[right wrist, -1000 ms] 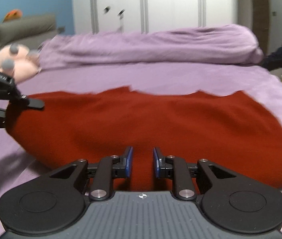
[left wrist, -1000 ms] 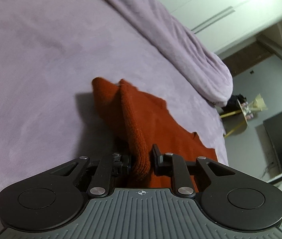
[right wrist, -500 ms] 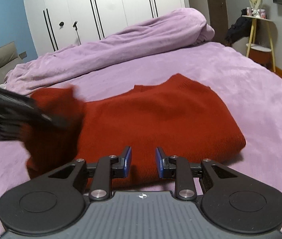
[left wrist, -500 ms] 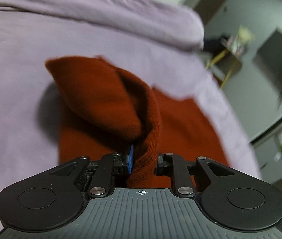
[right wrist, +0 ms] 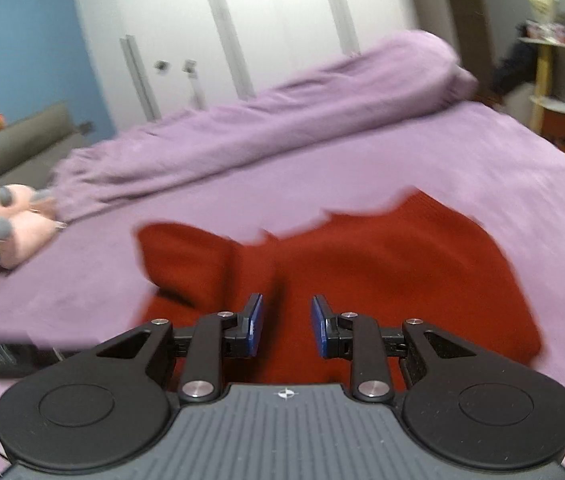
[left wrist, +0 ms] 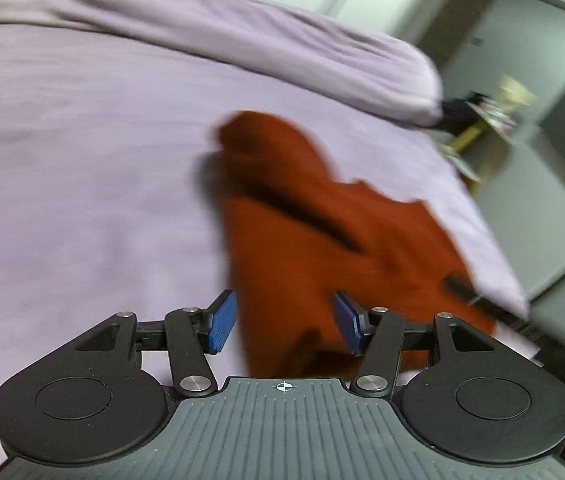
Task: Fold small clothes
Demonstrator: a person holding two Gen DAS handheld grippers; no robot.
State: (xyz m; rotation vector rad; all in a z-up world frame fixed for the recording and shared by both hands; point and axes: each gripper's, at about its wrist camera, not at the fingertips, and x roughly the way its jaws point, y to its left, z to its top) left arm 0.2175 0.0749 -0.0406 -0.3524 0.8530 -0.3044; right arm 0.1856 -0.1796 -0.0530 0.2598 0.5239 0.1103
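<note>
Red knit garment (right wrist: 362, 280) lies on the purple bed cover (right wrist: 482, 160), a bit near the front edge, w/ one side part already turned over onto the body; you see this flap at the left in the right wrist view. So one fold looks done, approx. Your left gripper (left wrist: 284, 322) has its jaws wide apart and holds nothing, the cloth only lies below and between them. Your right gripper (right wrist: 285, 326) is also spread, nothing between the blue pads (right wrist: 256, 324), it hangs above the near hem. Left to do, I think: the other side, then fold in half, maybe flatten. Pics are blurred, so the exact layers I cannot tell.
</note>
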